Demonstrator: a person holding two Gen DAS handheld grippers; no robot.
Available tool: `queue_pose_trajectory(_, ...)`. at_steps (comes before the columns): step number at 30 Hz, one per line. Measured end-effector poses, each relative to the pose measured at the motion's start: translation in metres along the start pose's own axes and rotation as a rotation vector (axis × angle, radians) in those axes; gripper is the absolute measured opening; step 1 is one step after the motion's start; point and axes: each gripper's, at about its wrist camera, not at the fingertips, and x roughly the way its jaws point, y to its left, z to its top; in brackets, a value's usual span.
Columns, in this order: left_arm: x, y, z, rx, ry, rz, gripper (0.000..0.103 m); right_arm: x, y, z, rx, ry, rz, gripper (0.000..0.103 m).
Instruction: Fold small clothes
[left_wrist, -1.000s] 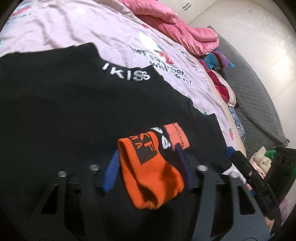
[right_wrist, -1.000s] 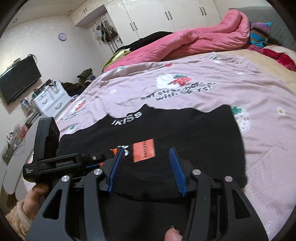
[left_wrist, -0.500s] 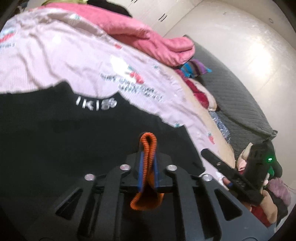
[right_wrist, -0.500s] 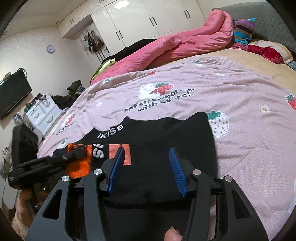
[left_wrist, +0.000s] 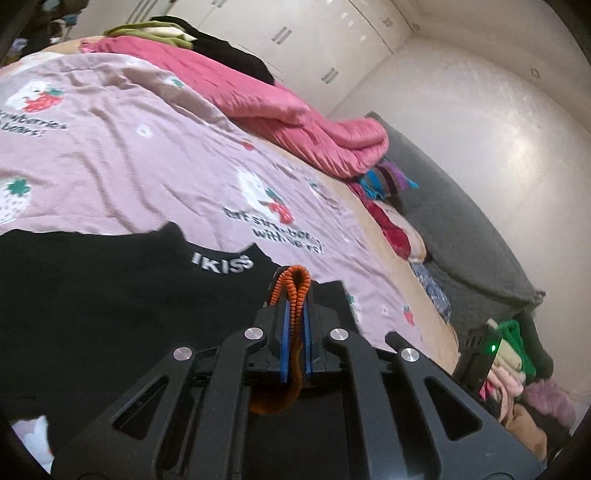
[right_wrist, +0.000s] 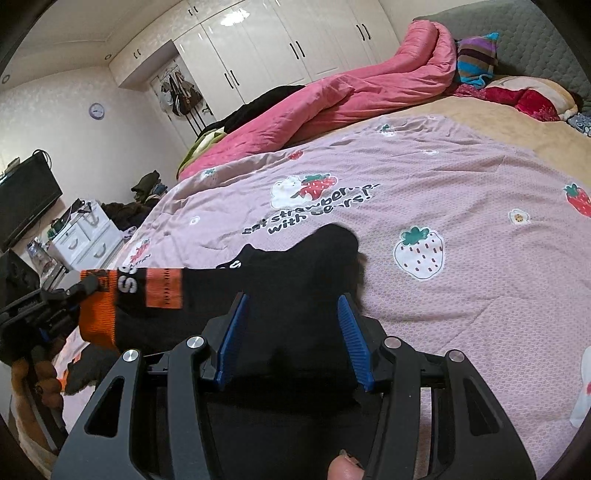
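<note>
A black sweater with white "IKISS" lettering lies flat on the strawberry-print sheet. Its sleeve ends in an orange ribbed cuff, and my left gripper is shut on that cuff. In the right wrist view the left gripper holds the orange cuff raised at the left. The sleeve stretches from it across the black sweater. My right gripper hangs open just above the sweater's near part, with black cloth showing below its blue pads. I cannot tell whether the pads touch the cloth.
A rolled pink quilt lies along the far side of the bed, with pillows and a grey headboard to the right. White wardrobes, a TV and a white dresser stand beyond the bed.
My left gripper closed on the orange cuff and rose with it, pulling the sleeve up off the sweater. The right gripper stayed open and shifted slightly over the cloth.
</note>
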Motion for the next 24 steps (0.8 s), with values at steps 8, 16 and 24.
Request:
queue_pose_trajectory(8, -0.016, 0.02, -0.005, -0.046, -0.006, 0.038, 0.0, 0.003, 0.003, -0.001, -0.015, 0.01, -0.01, 0.049)
queue_pose_trajectory(16, -0.02, 0.045, -0.015, -0.106, 0.019, 0.106, 0.001, 0.011, 0.007, -0.006, -0.04, 0.03, -0.035, 0.049)
queue_pose_trajectory(24, -0.032, 0.07, -0.02, -0.119, -0.009, 0.251, 0.002, 0.021, 0.021, -0.013, -0.119, 0.051, -0.063, 0.049)
